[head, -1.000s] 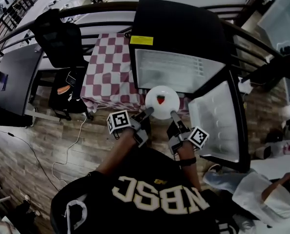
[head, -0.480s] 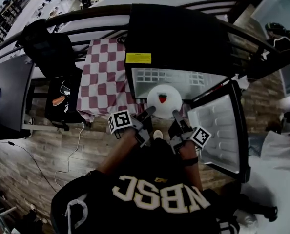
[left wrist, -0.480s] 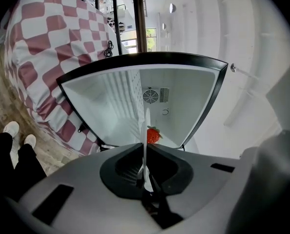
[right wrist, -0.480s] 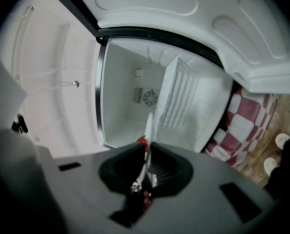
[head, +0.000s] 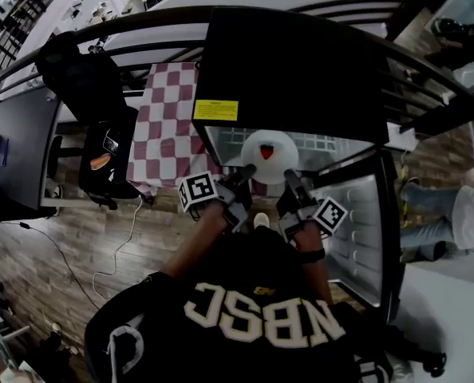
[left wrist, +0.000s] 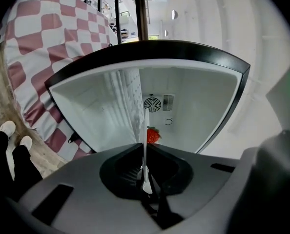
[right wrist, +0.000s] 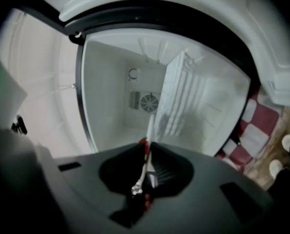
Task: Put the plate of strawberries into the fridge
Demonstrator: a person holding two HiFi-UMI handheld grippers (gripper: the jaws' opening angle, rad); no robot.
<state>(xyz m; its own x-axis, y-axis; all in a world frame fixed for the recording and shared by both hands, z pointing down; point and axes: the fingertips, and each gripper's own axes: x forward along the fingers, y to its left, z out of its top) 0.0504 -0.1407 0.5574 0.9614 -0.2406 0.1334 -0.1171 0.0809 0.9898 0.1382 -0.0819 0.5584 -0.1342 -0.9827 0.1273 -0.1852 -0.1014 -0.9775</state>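
A white plate (head: 270, 164) carrying one red strawberry (head: 267, 152) hangs at the mouth of the open black fridge (head: 293, 62), just under its top edge. My left gripper (head: 246, 171) is shut on the plate's near left rim and my right gripper (head: 289, 175) on its near right rim. In the left gripper view the plate rim (left wrist: 144, 152) runs edge-on as a thin white line between the closed jaws of that gripper (left wrist: 144, 146), with the strawberry (left wrist: 153, 135) beyond. The right gripper (right wrist: 147, 143) likewise pinches the plate rim (right wrist: 149, 128).
The fridge door (head: 363, 230) stands open at the right, its shelves facing in. Inside the fridge are white walls, a wire shelf (right wrist: 181, 99) and a rear fan (left wrist: 152, 104). A checkered tablecloth (head: 169, 126) lies left of the fridge, a black chair (head: 89, 74) further left.
Both grippers have carried the plate forward from in front of the fridge into its opening. The fridge now fills more of the head view.
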